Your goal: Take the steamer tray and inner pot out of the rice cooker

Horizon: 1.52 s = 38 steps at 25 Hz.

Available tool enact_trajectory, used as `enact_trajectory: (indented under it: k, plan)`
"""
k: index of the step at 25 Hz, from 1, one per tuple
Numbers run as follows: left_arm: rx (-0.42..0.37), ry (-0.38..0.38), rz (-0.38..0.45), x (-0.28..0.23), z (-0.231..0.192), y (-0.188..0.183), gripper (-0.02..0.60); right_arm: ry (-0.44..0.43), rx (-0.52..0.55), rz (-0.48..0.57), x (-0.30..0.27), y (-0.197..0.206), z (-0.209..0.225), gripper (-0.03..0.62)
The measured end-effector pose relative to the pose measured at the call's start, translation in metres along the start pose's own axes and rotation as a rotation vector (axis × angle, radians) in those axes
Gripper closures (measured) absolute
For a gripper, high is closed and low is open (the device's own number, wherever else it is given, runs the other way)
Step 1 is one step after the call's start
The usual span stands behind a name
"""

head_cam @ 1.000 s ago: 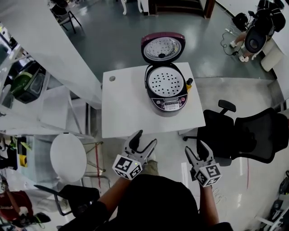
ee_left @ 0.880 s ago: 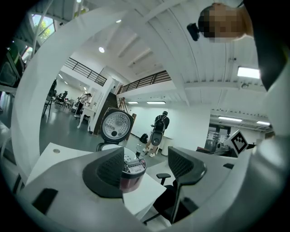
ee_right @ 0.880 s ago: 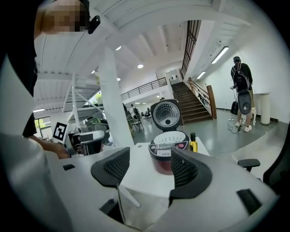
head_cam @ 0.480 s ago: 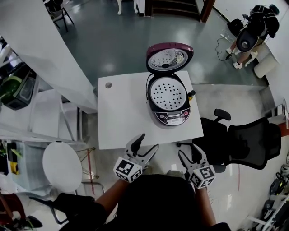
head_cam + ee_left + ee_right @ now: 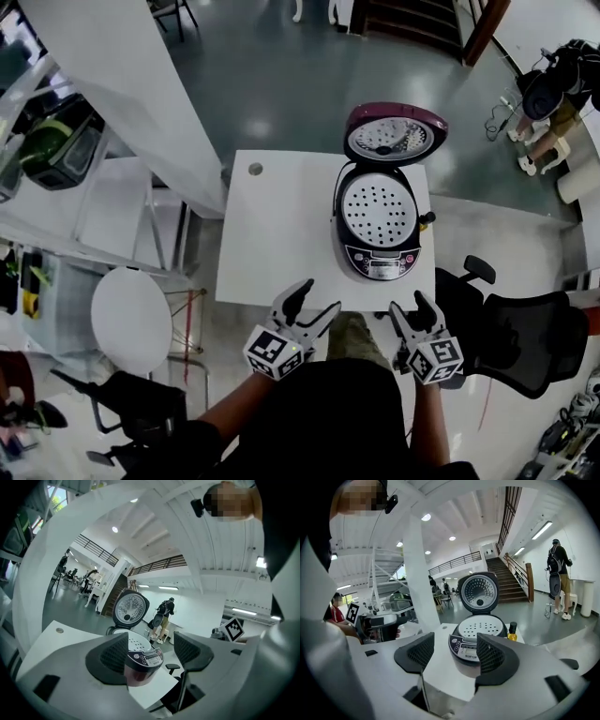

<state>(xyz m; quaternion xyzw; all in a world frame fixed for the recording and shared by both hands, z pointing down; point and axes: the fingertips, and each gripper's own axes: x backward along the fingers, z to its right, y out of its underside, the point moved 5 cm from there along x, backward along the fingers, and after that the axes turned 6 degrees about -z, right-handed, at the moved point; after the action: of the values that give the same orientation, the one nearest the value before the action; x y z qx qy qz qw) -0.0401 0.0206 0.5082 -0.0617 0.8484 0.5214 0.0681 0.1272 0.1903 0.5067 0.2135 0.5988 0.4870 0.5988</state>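
Note:
The rice cooker (image 5: pixel 380 234) stands on the right part of a white table (image 5: pixel 281 234), its dark red lid (image 5: pixel 392 136) swung up at the back. A white perforated steamer tray (image 5: pixel 377 208) lies in its mouth; the inner pot beneath is hidden. The cooker (image 5: pixel 480 644) and tray (image 5: pixel 482 626) show straight ahead in the right gripper view, and the cooker (image 5: pixel 143 660) sits between the jaws in the left gripper view. My left gripper (image 5: pixel 314 305) and right gripper (image 5: pixel 411 309) are both open and empty, held just short of the table's near edge.
A small yellow bottle (image 5: pixel 424 221) stands right of the cooker. A black office chair (image 5: pixel 506 328) is at the right, a round white stool (image 5: pixel 131 323) at the left. A white beam (image 5: pixel 122 84) slants past the table's left side. A person (image 5: pixel 553 94) stands far right.
The view has shifted, so table and cooker now lie further right and nearer. Both grippers have come closer to the table's near edge, still open.

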Motion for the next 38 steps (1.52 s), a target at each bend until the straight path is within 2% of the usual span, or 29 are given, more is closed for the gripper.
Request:
enact_trajectory:
  k: [4,7,9,17,22,27,32,38]
  plan:
    - [-0.021,-0.077,0.027,-0.019,-0.010,-0.011,0.302,-0.033,0.025,0.003,-0.033,-0.026,0.040,0.345]
    - [0.000,-0.142,0.047,-0.041,-0.019,-0.018,0.302,-0.003,0.086,0.012,-0.055,-0.052,0.074,0.345]
    - [0.014,-0.161,0.050,-0.063,-0.020,-0.024,0.302,0.027,0.119,0.019,-0.069,-0.068,0.100,0.345]
    - [0.009,-0.223,0.026,-0.143,-0.037,-0.040,0.302,-0.028,0.198,-0.076,-0.141,-0.096,0.163,0.345]
    - [0.025,-0.264,0.021,-0.172,-0.044,-0.042,0.302,-0.038,0.320,-0.176,-0.188,-0.105,0.185,0.345]
    - [0.058,-0.313,0.011,-0.186,-0.050,-0.039,0.302,-0.082,0.384,-0.270,-0.223,-0.105,0.192,0.345]
    - [0.062,-0.352,0.028,-0.198,-0.049,-0.041,0.302,-0.127,0.487,-0.415,-0.253,-0.092,0.197,0.345]
    - [0.082,-0.386,0.034,-0.197,-0.053,-0.040,0.302,-0.120,0.604,-0.488,-0.284,-0.086,0.199,0.345]
